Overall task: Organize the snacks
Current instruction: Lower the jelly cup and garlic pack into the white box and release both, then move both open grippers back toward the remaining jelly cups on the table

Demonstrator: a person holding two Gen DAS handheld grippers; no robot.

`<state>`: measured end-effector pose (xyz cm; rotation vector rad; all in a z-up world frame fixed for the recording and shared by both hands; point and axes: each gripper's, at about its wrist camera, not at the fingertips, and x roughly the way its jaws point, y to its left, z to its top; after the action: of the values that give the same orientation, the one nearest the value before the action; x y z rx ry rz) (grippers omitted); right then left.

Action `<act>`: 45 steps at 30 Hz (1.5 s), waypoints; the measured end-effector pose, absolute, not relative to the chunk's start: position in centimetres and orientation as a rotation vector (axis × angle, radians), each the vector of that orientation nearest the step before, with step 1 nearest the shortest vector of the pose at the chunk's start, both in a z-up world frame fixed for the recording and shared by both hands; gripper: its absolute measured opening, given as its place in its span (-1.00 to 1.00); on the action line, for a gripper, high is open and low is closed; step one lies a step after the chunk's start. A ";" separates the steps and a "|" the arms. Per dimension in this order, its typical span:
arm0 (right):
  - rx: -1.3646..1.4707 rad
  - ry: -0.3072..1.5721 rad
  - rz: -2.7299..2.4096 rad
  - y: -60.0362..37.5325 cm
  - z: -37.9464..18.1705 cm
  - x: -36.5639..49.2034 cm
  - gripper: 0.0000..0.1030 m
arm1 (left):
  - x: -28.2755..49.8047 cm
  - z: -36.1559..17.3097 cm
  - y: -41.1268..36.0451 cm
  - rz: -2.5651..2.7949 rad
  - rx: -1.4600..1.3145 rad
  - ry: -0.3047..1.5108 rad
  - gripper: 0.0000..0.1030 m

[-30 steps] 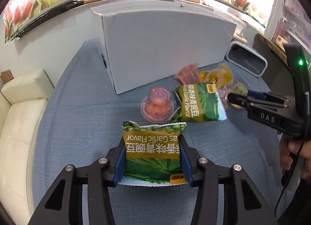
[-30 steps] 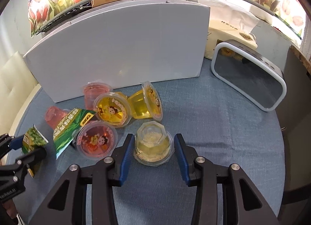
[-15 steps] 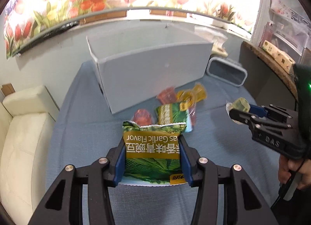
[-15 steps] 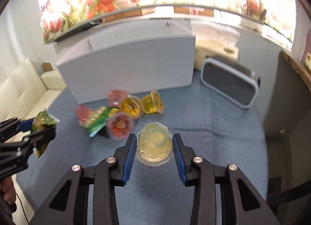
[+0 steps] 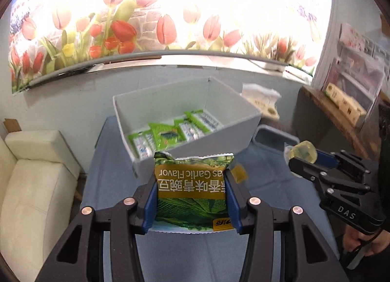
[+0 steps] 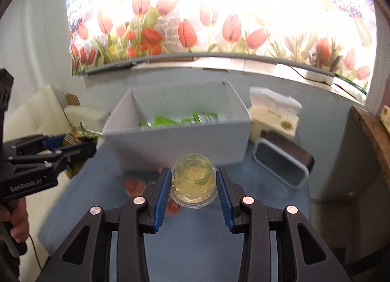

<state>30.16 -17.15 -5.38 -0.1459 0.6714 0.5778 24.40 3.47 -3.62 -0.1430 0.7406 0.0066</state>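
Green foil snack packet with a gold "Garlic Flavor" band [image 5: 192,194], clamped in the left gripper [image 5: 191,199] above the blue-grey tablecloth [image 5: 170,257].
The right gripper [image 6: 192,191] pinches a clear plastic cup of pale yellow jelly [image 6: 193,180] between its 2 blue pads, also held off the table. Ahead of both stands the open grey cardboard box [image 5: 219,135], with several green packets [image 5: 170,133] lying on its floor. A grey-rimmed rectangular tray [image 6: 280,165] sits just right of the box.

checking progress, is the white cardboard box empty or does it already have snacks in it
Not empty: the white cardboard box is open-topped, with several green snack packets lying on its floor, seen in both wrist views.
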 end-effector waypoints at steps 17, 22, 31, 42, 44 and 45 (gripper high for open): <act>-0.124 0.722 0.593 -8.7 -3.2 45.4 -0.20 | 39.0 -1.9 9.4 0.062 -0.151 0.756 0.03; -0.154 0.745 0.581 -7.0 -4.2 48.1 -0.20 | 40.8 -4.0 10.1 0.066 -0.140 0.784 0.03; -0.196 0.786 0.567 -6.2 -6.7 49.3 0.03 | 41.4 -6.4 10.8 0.054 -0.144 0.805 0.05; -0.154 0.737 0.548 -7.5 -5.7 48.8 0.75 | 40.8 -6.2 11.6 0.043 -0.163 0.787 0.91; -0.147 0.740 0.540 -7.9 -5.6 48.6 0.75 | 40.4 -6.0 11.3 0.052 -0.143 0.781 0.97; -0.148 0.740 0.535 -8.1 -5.5 48.5 0.75 | 40.1 -6.0 11.0 0.048 -0.124 0.777 1.00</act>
<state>48.50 -8.06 -5.52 -0.1480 0.7397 0.5348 40.13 10.97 -5.95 -0.1240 0.7770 0.0479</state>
